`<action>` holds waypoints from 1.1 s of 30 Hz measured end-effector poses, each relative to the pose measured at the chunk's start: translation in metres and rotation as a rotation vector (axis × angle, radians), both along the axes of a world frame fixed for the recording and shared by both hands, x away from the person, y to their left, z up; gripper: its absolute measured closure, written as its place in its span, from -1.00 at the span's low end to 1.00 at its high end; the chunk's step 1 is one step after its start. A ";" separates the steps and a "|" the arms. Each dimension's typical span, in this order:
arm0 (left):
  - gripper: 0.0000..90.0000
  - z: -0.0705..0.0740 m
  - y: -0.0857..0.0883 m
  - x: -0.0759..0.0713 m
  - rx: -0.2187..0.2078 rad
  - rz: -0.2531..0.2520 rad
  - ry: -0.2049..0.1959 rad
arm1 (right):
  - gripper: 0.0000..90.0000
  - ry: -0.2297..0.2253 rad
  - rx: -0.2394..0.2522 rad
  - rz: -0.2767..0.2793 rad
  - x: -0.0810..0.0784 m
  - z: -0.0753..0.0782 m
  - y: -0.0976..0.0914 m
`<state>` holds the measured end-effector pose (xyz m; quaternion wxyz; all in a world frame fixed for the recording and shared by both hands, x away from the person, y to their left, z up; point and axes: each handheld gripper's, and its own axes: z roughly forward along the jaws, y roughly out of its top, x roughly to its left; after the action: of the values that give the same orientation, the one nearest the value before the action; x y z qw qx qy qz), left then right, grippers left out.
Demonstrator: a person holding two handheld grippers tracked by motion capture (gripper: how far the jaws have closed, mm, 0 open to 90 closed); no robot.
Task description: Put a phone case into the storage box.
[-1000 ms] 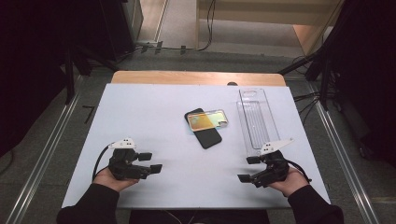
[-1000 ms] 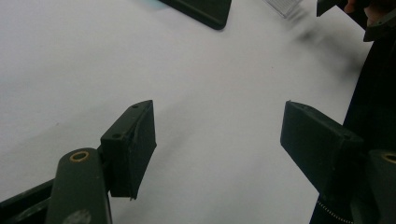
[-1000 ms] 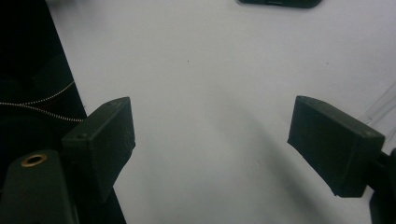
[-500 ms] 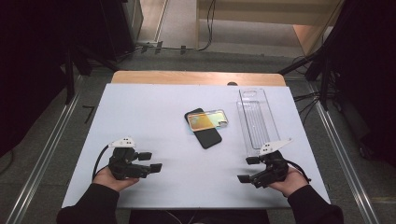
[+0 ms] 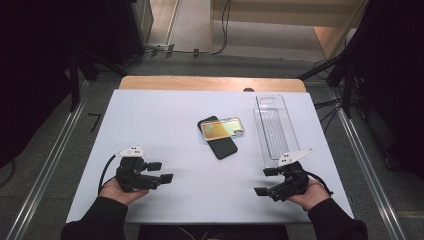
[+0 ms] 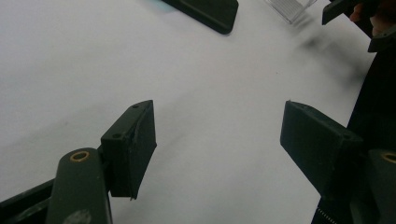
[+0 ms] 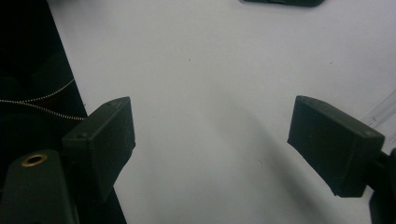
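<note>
Observer: Desk [image 5: 165, 125], white top. Left gripper [image 5: 161, 171] low near the left front, fingers [image 6: 130, 144] spread wide, nothing between them, only bare desk.

Recorder: Right gripper [image 5: 266, 181]?

Observer: Near the right front, fingers [image 7: 105, 140] also wide apart, holding nothing. Both held in the person's hands, well apart from each other.

Recorder: Things nearest them?

Observer: Black phone [image 5: 223, 146] mid-desk, lying flat. Phone case [image 5: 222, 128], shiny gold-green, laid across its far end, touching. Clear tray [image 5: 274, 127] to the right, long side running away from the person, its near end just beside the right gripper.

Recorder: Contact?

Observer: Neither gripper touches any of them.
</note>
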<state>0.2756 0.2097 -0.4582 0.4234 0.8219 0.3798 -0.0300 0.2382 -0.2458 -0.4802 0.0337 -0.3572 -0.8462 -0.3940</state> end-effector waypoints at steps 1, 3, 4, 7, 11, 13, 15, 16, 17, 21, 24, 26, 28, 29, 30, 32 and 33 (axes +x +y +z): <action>-0.39 0.000 0.000 0.000 0.000 0.000 0.000 | -0.71 0.000 -0.002 -0.003 0.000 0.000 0.000; -0.39 0.000 0.000 0.000 0.001 0.000 -0.002 | -0.71 0.000 -0.004 -0.004 0.000 0.000 0.000; -0.39 0.001 -0.002 0.001 0.012 -0.001 -0.007 | -0.71 0.002 -0.006 -0.004 0.000 0.000 0.000; -0.39 0.002 -0.003 0.002 0.026 -0.002 -0.017 | -0.71 0.002 -0.010 -0.004 0.000 0.000 0.001; -0.39 0.006 -0.005 0.005 0.022 0.010 -0.022 | -0.71 0.002 -0.011 -0.003 0.000 0.000 0.001; -0.39 0.008 -0.006 0.008 0.019 0.017 -0.032 | -0.71 0.002 -0.010 -0.003 0.000 0.000 0.001; -0.38 0.010 -0.006 0.011 0.018 0.021 -0.030 | -0.71 0.002 -0.011 -0.006 0.000 0.000 0.001; -0.38 0.013 -0.007 0.014 0.006 0.029 -0.036 | -0.71 0.000 -0.013 -0.006 0.000 0.000 0.001; -0.38 0.013 -0.007 0.016 0.005 0.035 -0.032 | -0.71 0.000 -0.013 -0.006 0.000 0.000 0.001; -0.38 0.016 -0.009 0.022 0.008 0.035 -0.034 | -0.71 -0.002 -0.013 -0.003 -0.001 -0.001 0.001; -0.38 0.018 -0.013 0.027 0.019 0.033 -0.035 | -0.71 -0.004 -0.015 -0.003 -0.001 -0.001 0.001; -0.38 0.018 -0.015 0.030 0.024 0.026 -0.034 | -0.71 0.000 -0.016 -0.007 -0.001 -0.001 0.001; -0.38 0.020 -0.019 0.034 0.030 0.021 -0.034 | -0.71 0.002 -0.017 -0.004 -0.001 0.000 0.002; -0.38 0.021 -0.023 0.039 0.030 0.010 -0.036 | -0.71 0.001 -0.018 -0.004 -0.001 0.000 0.002; -0.38 0.022 -0.025 0.041 0.026 0.010 -0.036 | -0.71 0.001 -0.019 -0.003 -0.001 -0.001 0.002; -0.38 0.023 -0.027 0.043 0.030 0.007 -0.038 | -0.71 0.002 -0.026 -0.007 -0.001 -0.001 0.001; -0.38 0.023 -0.028 0.045 0.030 0.005 -0.040 | -0.71 0.002 -0.025 -0.008 -0.001 -0.001 0.001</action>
<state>0.3208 0.1815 -0.4355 0.4185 0.8278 0.3736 -0.0070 0.2375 -0.2446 -0.4815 0.0284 -0.3613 -0.8497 -0.3831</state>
